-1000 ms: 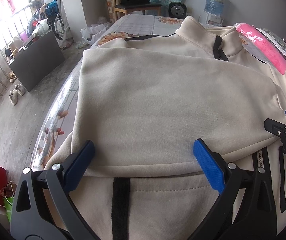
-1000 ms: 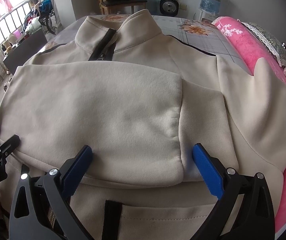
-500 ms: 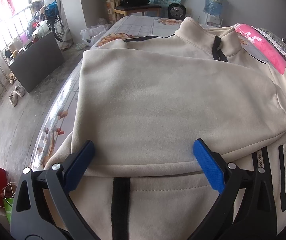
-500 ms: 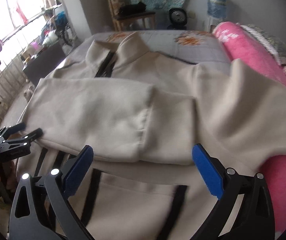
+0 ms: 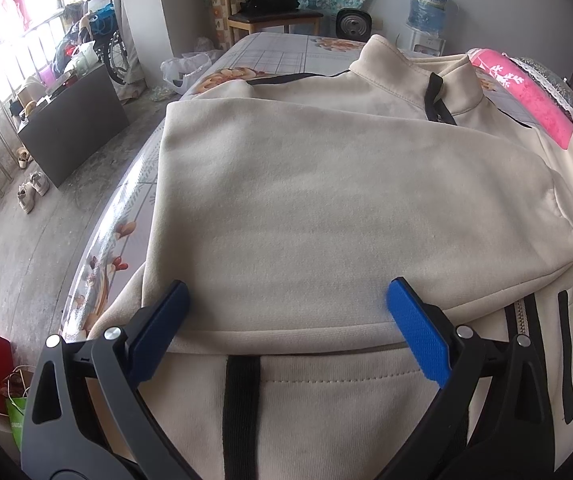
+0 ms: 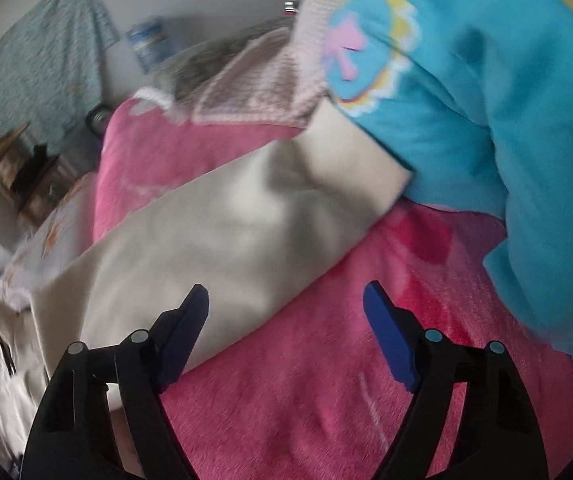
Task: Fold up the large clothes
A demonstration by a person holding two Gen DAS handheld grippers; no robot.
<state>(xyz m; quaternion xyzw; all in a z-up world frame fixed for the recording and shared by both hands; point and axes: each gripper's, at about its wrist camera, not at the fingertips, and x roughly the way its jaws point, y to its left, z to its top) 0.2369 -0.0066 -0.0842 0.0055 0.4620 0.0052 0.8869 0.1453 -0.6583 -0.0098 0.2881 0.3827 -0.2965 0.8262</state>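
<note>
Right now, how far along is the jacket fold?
Done: one sleeve lies folded across the cream jacket. In hand: the right claw, closing with nothing between its pads, is beside the other sleeve on the pink blanket. Left: that sleeve, then the body.

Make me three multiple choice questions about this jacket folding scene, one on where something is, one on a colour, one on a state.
1. Where does the cream jacket's unfolded sleeve lie?
A. on the pink blanket
B. on the floor
C. on the chair

2. What colour are the finger pads of the left gripper?
A. red
B. blue
C. green

3. What is between the fingers of the right gripper?
A. the collar
B. a zipper
C. nothing gripped

Answers: 1 A, the sleeve stretches across pink plush. 2 B, both pads are blue. 3 C, the fingers are closing, still apart above blanket and sleeve.
</note>
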